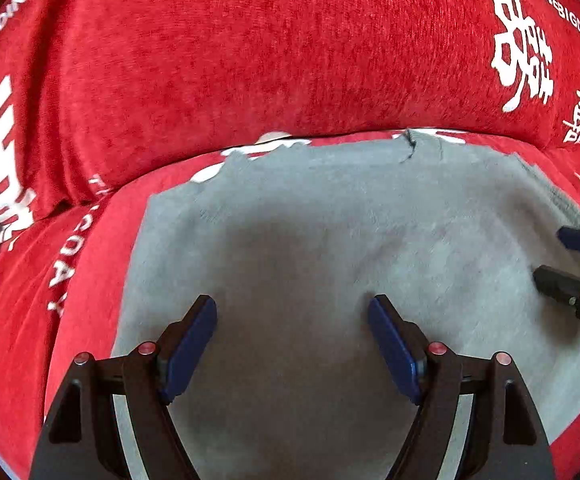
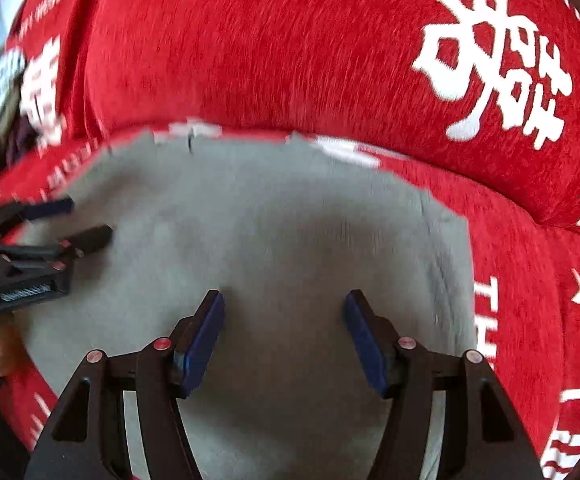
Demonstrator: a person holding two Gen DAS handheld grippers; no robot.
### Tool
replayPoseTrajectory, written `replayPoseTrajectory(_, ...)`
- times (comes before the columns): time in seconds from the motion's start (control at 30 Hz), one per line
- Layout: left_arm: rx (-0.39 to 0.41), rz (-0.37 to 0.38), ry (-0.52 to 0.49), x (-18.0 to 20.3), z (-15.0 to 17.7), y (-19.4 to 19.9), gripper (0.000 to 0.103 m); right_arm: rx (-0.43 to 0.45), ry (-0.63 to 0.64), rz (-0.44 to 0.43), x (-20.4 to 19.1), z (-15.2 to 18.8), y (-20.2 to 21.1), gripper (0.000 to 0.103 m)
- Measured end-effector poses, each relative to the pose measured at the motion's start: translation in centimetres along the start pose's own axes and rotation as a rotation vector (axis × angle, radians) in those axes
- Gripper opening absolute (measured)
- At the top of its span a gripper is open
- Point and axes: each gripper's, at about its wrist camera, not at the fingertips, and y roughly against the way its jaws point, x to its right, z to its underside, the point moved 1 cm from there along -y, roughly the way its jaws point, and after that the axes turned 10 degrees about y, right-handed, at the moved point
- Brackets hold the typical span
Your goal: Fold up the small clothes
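Red plush fabric printed with white characters and English lettering covers the sofa seat (image 1: 85,240) and the backrest cushion (image 1: 249,52) that rises behind it. Spread flat on the seat lies the grey garment (image 1: 310,208), its far edge running along the crease where seat meets backrest, with a small dark thread or notch showing at that edge.

Seen from its own wrist camera, the left gripper (image 1: 292,316) hangs over the near part of the grey garment with its jaws spread wide. Its blue pads (image 1: 191,348) face each other across bare grey cloth and nothing sits between them; whether the tips touch the fabric cannot be told. From the right wrist view this same gripper shows at the left edge, over the garment's left side.

Over the garment's right half, the right gripper (image 2: 283,312) is likewise spread wide, its blue pads (image 2: 203,344) holding nothing. In the left wrist view it enters from the right edge, jaws parted above the cloth. A shadow from each tool darkens the grey fabric beneath.

At the left edge of the right wrist view, a blurred hand (image 2: 3,350) grips the left tool, and beyond the sofa's corner a pale, bright patch of room is too blurred to read.
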Motion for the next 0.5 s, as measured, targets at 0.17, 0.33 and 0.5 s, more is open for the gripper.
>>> replayPoseTrajectory(0.17, -0.029, 0.025, 0.109, -4.7, 0.6, 0.9, 0.09, 0.014, -0.187, -0.03, 5.1, 3.9, 2.0, 0.077)
replayPoseTrajectory(0.33, 0.002, 0.038, 0.173, -5.4, 1.6, 4.1, 0.09, 0.119, -0.206, -0.007, 3.0, 4.7, 7.0, 0.079)
replayPoseTrajectory(0.5, 0.026, 0.014, 0.056, -1.6, 4.9, 5.1, 0.09, 0.086, -0.083, -0.022, -3.5, 5.5, 6.3, 0.078)
